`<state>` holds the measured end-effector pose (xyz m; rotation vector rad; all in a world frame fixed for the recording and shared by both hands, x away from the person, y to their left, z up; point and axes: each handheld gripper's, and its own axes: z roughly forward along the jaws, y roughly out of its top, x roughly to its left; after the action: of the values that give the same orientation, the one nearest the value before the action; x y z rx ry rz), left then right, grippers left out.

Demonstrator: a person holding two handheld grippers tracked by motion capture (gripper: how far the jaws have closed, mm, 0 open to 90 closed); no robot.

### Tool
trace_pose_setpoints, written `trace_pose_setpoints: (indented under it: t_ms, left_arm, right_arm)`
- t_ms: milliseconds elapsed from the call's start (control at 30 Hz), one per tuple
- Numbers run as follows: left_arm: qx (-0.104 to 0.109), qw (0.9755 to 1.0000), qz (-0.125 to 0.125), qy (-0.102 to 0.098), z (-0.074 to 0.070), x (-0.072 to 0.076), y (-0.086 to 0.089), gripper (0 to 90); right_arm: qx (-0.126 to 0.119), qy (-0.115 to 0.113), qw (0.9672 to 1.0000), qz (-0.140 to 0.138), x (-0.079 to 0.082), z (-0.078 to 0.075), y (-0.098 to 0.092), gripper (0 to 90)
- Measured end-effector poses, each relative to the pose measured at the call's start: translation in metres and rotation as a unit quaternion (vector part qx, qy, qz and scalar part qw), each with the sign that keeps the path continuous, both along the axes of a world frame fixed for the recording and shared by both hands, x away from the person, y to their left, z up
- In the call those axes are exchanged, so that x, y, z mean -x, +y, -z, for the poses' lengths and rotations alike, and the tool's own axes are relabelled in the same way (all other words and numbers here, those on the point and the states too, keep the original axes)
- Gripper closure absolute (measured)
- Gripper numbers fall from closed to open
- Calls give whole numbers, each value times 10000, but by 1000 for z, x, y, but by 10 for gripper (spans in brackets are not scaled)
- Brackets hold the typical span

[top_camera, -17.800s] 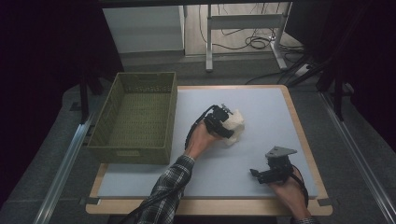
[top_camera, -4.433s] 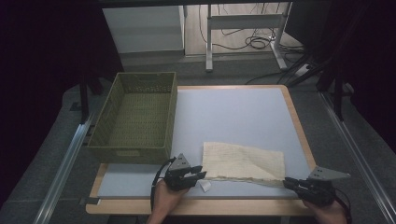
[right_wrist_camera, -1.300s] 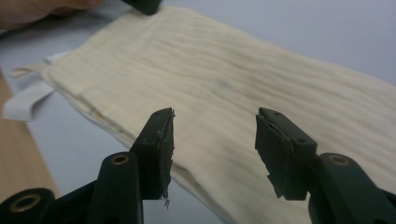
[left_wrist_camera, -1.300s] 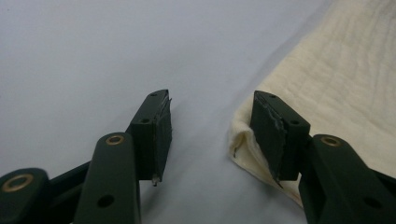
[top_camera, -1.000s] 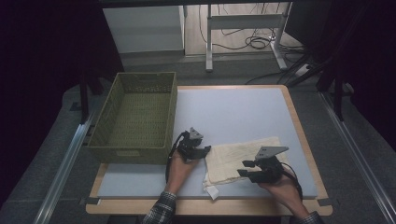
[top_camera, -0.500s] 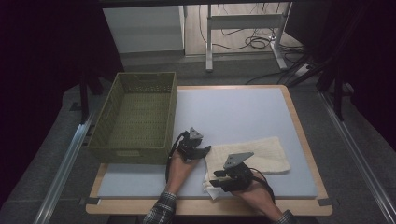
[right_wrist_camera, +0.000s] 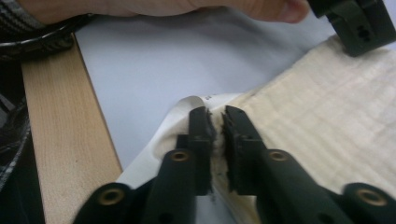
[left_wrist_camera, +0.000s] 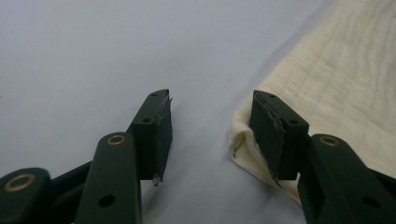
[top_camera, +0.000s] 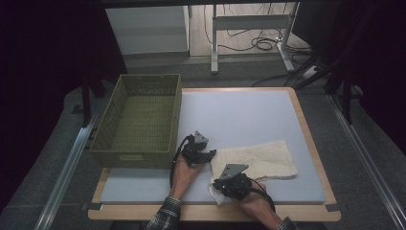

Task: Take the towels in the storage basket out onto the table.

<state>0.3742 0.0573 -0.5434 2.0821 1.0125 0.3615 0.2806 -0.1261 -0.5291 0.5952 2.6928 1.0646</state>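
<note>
- Right tongs [right_wrist_camera: 218, 122] just closed, now clenched on cloth [top_camera: 261, 159] at its near-left corner.
- Left tongs [left_wrist_camera: 210, 133] released, straddling the cloth's far-left corner, one pad resting on it.
- Cloth half-folded on worktop [top_camera: 239, 110], beside basket [top_camera: 139, 120].
- Likely next: another fold.

A: High view sits above the table's [top_camera: 249, 115] near edge, facing forward and down, far off.

B: Both gripper views ride low along their jaws, very close. All three share the cloth [top_camera: 258, 160] [left_wrist_camera: 345, 84] [right_wrist_camera: 322, 116] by that edge.
</note>
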Motion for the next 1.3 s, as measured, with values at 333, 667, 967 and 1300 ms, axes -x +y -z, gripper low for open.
trace_pose_setpoints:
  t_ms: [333,667,967,1300]
  left_arm:
    - [167,9990,403,122,-1,1,-2,838]
    - [272,9988,393,-74,-27,1,-8,868]
    - [309,9970,603,-364,-54,-4,-29,867]
    - [300,9938,959,-468,-65,-19,-66,868]
  right_arm:
    - [-355,378,9986,64,-7,2,-8,849]
    - [-697,314,9971,60,-8,-22,-21,849]
    - [-913,100,9954,283,-8,-44,-52,848]
    - [-997,-15,9921,767,-11,-48,-94,848]
